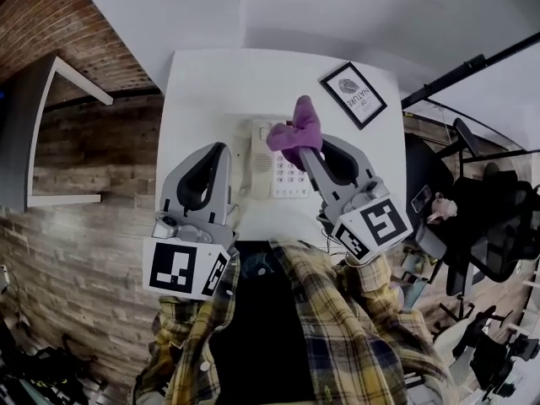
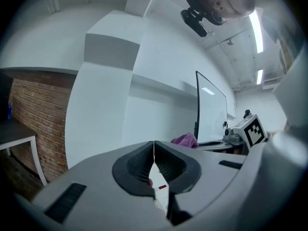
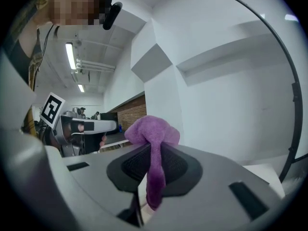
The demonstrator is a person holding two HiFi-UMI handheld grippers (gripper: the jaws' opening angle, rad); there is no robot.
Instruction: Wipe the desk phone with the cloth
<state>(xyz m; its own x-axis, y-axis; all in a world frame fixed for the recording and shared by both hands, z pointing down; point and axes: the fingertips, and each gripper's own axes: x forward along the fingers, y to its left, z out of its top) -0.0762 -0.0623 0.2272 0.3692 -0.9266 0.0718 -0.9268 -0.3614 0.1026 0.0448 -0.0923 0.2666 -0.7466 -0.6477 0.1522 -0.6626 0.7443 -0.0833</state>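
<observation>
The right gripper (image 1: 309, 152) is clamping its jaws on the purple cloth (image 1: 297, 128). In the right gripper view a strip of the cloth (image 3: 153, 143) is running down between the dark pads (image 3: 175, 165), and the rest is bunching into a rounded lump above the jaw tips. The left gripper (image 1: 222, 152) is holding nothing: in its own view the two jaws are pressing flat together along a thin line, with only pale wall ahead of them. The desk phone (image 1: 272, 169) is lying on the white table (image 1: 207, 91) between the two grippers. Its handset side is sitting just beside the left gripper's tips, and its keypad is lying under and just beside the right gripper's jaws. The cloth is hanging over the phone's far right part. Whether it is touching the phone cannot be told. From the left gripper the cloth (image 2: 185, 139) is showing off to the right, near the right gripper's marker cube (image 2: 254, 130). A framed picture (image 1: 353, 94) is lying beyond the right gripper, toward the table's far right corner.
</observation>
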